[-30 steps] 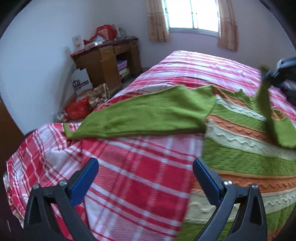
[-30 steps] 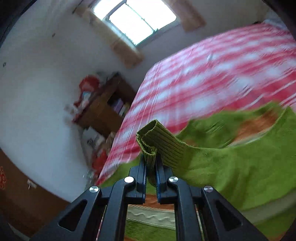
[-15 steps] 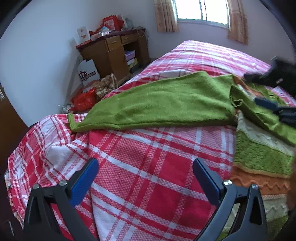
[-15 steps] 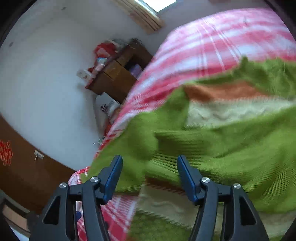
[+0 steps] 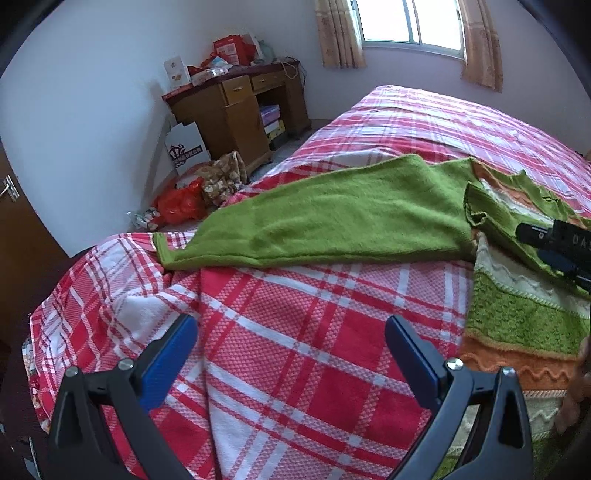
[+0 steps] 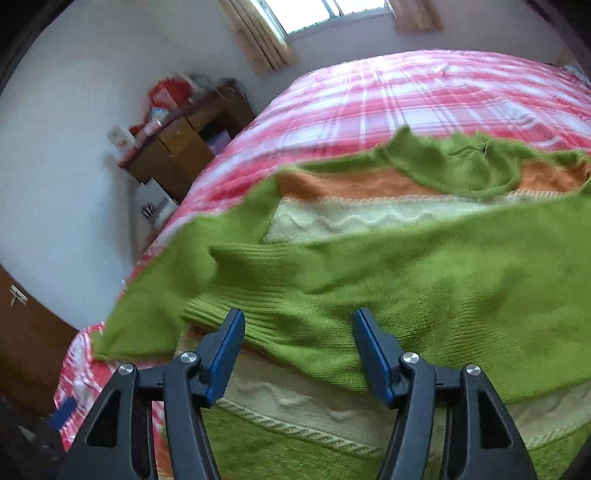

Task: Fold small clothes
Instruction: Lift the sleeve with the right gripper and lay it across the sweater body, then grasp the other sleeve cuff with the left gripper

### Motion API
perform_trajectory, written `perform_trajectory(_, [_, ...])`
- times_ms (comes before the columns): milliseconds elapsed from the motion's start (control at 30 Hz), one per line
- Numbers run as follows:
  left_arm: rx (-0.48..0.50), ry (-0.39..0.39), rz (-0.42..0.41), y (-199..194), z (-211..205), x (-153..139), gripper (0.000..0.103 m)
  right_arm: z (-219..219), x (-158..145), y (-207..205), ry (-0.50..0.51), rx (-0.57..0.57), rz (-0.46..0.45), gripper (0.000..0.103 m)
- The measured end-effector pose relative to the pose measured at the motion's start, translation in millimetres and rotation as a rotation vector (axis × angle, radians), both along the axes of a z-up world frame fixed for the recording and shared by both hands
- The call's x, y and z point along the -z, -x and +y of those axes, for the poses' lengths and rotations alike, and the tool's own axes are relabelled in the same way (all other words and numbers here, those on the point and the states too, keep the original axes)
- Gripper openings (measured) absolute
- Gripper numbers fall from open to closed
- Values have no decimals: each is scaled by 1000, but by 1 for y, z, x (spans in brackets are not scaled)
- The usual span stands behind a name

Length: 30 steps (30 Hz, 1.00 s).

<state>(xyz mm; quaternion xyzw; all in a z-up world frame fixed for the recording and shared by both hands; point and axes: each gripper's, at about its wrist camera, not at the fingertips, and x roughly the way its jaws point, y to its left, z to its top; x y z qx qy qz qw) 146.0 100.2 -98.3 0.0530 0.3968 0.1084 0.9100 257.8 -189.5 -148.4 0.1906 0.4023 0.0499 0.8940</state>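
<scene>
A small knit sweater (image 5: 517, 317) with green, orange and cream stripes lies on a red plaid bedspread (image 5: 295, 350). One green sleeve (image 5: 325, 221) stretches out flat to the left toward the bed edge. The other green sleeve (image 6: 424, 280) is folded across the sweater's body (image 6: 332, 218). My left gripper (image 5: 291, 354) is open and empty above bare bedspread, left of the sweater's hem. My right gripper (image 6: 299, 347) is open and empty just above the folded sleeve's ribbed cuff (image 6: 236, 291); it also shows at the right in the left wrist view (image 5: 554, 247).
A wooden desk (image 5: 236, 107) with boxes on top stands against the far wall left of the bed. Bags and a red sack (image 5: 181, 203) lie on the floor beside it. A brown door (image 5: 18, 229) is at the left. A window (image 5: 410, 22) is behind the bed.
My right gripper held the sleeve cuff up, laid the sleeve across the sweater body, then opened and let go. My left gripper stayed open and shifted left.
</scene>
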Motion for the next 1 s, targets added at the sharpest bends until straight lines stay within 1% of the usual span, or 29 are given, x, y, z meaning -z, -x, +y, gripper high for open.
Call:
perform_trajectory(67, [-6, -2, -6, 0, 2, -2, 103, -2, -7, 3, -21, 6, -3, 62])
perform_trajectory(133, [-10, 3, -4, -1, 3, -2, 103, -8, -16, 13, -35, 29, -32, 62])
perform_trajectory(233, [-13, 10, -2, -2, 3, -2, 103, -14, -34, 28, -6, 41, -83, 62])
perform_trajectory(400, [-17, 18, -1, -3, 2, -1, 103, -18, -58, 52, 131, 50, -152, 62])
perform_trajectory(533, [-17, 33, -5, -5, 1, -2, 103, -21, -64, 69, 236, 65, -189, 62])
perform_trajectory(633, [-25, 40, -13, -6, 3, -3, 103, -18, -60, 74, 322, 70, -202, 62])
perform_trajectory(667, [-29, 63, -11, -9, 5, -4, 103, -17, -55, 74, 357, 77, -201, 62])
perform_trajectory(700, [-31, 105, -4, -13, 11, -3, 103, -16, -51, 75, 374, 81, -199, 62])
perform_trajectory(767, [-63, 188, 11, -25, 29, -1, 102, -17, -38, 74, 379, 76, -191, 62])
perform_trajectory(800, [-94, 215, 10, -31, 36, 1, 99, -17, -31, 74, 377, 73, -180, 62])
perform_trajectory(867, [-185, 277, 16, -46, 61, 4, 82, -19, -22, 71, 357, 60, -142, 62])
perform_trajectory(933, [-307, 359, 39, -65, 91, 12, 77, -21, -23, 72, 347, 67, -154, 62])
perform_trajectory(1000, [-402, 414, 54, -80, 111, 21, 66, -23, -22, 71, 335, 64, -152, 62])
